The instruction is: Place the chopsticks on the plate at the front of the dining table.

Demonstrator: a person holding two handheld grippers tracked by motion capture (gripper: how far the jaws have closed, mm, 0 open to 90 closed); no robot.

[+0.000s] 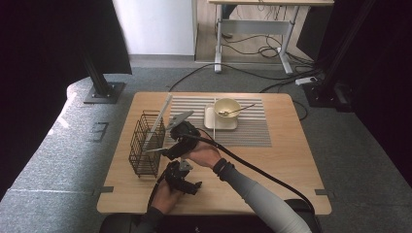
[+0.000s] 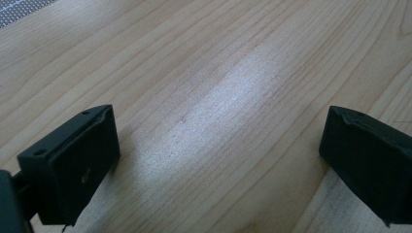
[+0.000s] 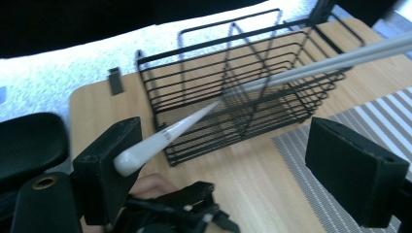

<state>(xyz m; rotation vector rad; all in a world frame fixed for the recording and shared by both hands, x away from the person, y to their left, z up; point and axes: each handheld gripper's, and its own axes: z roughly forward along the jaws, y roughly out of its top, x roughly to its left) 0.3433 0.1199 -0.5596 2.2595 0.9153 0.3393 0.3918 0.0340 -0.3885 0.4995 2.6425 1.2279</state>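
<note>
Chopstick (image 3: 194, 127) leaning out of wire basket (image 3: 252, 82), thick end against one pad | right gripper (image 3: 233, 165) wide, nothing clamped | left gripper (image 2: 218, 160) wide, empty, over table (image 2: 218, 73) | step: dropping cutlery in basket | next: draw clear.

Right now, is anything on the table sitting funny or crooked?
Yes. A white chopstick lies slanted, its thick end against one pad of the right gripper, whose jaws stand apart. A second long white stick pokes aslant out of the black wire basket. Nothing looks spilled.
</note>
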